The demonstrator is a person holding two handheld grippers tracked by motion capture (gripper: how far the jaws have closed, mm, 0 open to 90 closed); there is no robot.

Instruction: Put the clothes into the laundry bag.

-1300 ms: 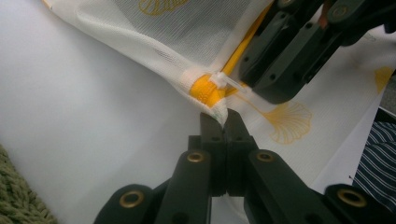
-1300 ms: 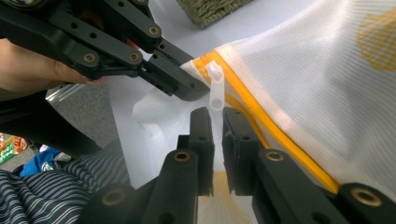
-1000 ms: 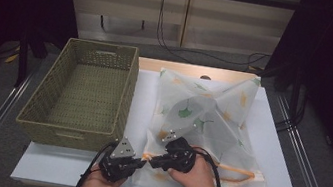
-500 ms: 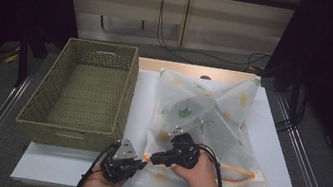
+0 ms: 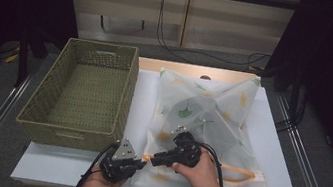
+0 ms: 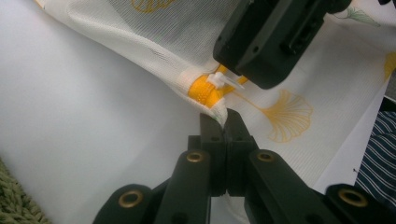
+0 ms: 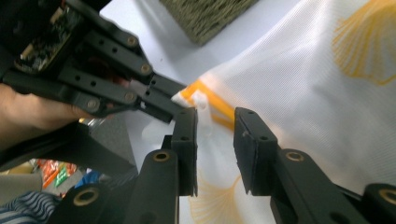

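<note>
Clamped tight was the left gripper (image 6: 225,122), its jaws pressed together on the corner fold of the mesh laundry bag (image 5: 211,116), just below the orange zipper end (image 6: 205,89). Right above those jaws, almost touching the fabric, the white zipper pull (image 6: 223,81) was seen, with the right gripper (image 7: 215,122) hanging over it. Its jaws had just been opening; a clear gap was shown between them, the white pull and the orange zipper were framed beyond that gap, and nothing was pinched. In the high view the two grippers were found nose to nose at the bag's near left corner, the left gripper (image 5: 138,162) low and the right gripper (image 5: 156,159) just beside it. Away from them, the bag was spread flat across the white table (image 5: 56,167), ginkgo prints showing. Further off, beyond the left gripper, the woven basket (image 5: 84,90) was stood on the table's left half.
</note>
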